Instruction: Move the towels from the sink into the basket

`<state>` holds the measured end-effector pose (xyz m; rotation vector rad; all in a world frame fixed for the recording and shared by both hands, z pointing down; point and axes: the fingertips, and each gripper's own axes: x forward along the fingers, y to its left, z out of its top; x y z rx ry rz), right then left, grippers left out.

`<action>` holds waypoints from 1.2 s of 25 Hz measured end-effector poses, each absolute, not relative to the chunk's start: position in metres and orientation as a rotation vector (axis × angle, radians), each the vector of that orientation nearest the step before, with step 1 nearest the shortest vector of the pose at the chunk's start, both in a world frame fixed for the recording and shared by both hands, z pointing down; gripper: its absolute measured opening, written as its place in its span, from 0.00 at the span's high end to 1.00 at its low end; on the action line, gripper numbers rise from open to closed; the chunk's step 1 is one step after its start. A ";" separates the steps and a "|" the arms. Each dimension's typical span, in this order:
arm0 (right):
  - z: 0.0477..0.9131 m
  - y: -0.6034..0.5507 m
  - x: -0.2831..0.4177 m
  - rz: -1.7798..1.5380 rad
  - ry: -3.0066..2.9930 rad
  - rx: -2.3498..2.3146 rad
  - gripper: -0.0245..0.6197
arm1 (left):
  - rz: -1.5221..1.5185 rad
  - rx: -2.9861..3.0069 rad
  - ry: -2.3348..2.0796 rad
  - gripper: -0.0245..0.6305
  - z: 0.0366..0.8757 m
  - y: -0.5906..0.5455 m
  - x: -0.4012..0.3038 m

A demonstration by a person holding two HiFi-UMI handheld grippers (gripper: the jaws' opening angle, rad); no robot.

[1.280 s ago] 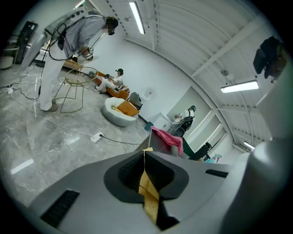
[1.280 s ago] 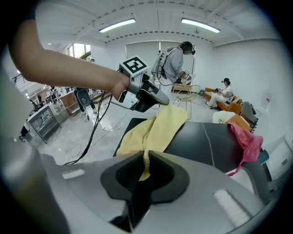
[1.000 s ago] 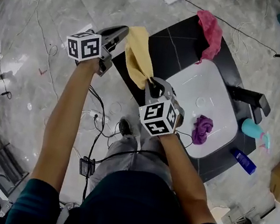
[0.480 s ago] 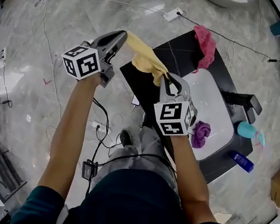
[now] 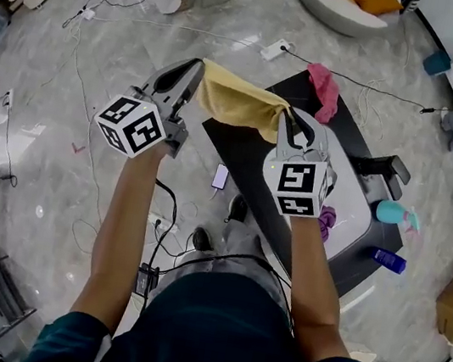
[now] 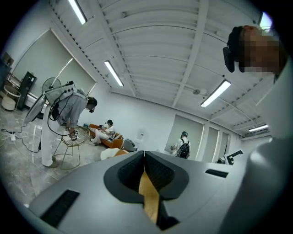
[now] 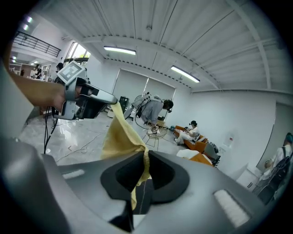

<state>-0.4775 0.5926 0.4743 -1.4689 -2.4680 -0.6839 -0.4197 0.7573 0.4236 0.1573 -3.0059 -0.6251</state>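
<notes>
My left gripper and right gripper each clamp a corner of the yellow towel, stretched between them, clear of the sink. Pink towel and purple towel are yet to move; I can't make out a basket.

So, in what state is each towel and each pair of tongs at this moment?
left tongs: shut on the yellow towel.
right tongs: shut on the yellow towel.
yellow towel: in the air, stretched between both tongs.
pink towel: draped over the counter edge.
purple towel: crumpled in the sink.
</notes>
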 end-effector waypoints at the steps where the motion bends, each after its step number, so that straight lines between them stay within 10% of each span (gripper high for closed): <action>1: 0.465 0.592 -0.476 -0.684 -2.484 -1.472 0.90 | -0.616 0.160 -3.019 0.95 0.415 0.755 -0.415; 30: 0.297 0.462 -0.353 -0.782 -2.806 -1.271 0.90 | -0.309 0.464 -3.190 0.95 0.282 0.624 -0.285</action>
